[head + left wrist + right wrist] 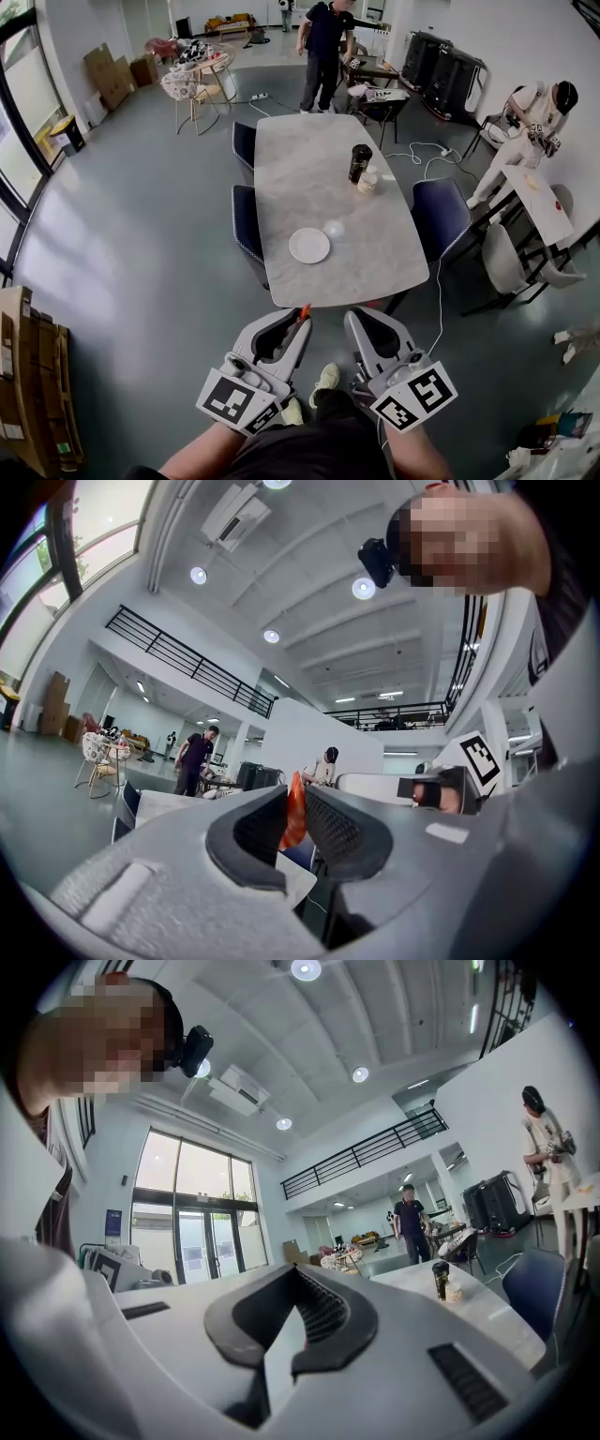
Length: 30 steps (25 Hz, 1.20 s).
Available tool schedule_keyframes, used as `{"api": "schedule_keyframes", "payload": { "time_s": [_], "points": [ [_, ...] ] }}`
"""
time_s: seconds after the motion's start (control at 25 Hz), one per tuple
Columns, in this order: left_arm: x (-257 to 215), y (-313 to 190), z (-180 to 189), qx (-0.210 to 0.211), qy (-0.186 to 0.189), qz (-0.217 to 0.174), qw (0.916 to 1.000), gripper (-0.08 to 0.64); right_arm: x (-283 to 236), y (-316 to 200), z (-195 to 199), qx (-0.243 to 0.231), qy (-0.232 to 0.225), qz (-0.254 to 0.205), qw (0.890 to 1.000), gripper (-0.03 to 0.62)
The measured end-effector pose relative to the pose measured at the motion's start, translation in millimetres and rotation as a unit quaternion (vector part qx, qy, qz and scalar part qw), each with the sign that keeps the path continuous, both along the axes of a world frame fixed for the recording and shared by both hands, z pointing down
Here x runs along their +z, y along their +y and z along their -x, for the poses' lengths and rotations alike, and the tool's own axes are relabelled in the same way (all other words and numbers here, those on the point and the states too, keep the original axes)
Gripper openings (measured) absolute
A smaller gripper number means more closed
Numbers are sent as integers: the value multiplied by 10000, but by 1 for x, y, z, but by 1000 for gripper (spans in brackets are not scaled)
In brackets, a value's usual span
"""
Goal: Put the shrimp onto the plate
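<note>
Grey marbled table (323, 178), round white plate (309, 246) near; left gripper (299, 322) tight on slim orange shrimp (294, 813), right gripper (353, 316) closed, empty.

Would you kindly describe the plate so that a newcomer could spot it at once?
Find the long grey table in the middle of the room. Near its end closest to the camera lies the plate: round, flat and white, the widest and lowest thing there, unlike the tall dark tumbler farther along.
</note>
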State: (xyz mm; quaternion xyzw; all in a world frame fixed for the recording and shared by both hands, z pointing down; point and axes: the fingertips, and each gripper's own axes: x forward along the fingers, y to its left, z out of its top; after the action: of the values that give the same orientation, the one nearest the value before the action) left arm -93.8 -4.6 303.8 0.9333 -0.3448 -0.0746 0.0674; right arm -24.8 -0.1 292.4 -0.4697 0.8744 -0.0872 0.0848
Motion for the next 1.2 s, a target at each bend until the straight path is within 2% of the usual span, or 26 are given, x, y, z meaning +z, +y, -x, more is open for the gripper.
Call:
{"api": "schedule_keyframes", "payload": {
  "time_s": [0.48, 0.8, 1.0, 1.2],
  "points": [
    [17, -114, -25, -268, -149, 115, 9995, 63, 11, -125, -21, -323, -88, 148, 9993, 2],
    [40, -201, -62, -514, -268, 307, 9978, 63, 30, -217, -52, -697, -49, 430, 9966, 2],
    [61, -241, -71, -655, -452, 433, 9959, 63, 46, -260, -60, -828, -103, 579, 9948, 2],
    [96, -274, -73, -600, -801, 586, 9933, 63, 72, -287, -58, -843, -195, 885, 9923, 2]
  ]
}}
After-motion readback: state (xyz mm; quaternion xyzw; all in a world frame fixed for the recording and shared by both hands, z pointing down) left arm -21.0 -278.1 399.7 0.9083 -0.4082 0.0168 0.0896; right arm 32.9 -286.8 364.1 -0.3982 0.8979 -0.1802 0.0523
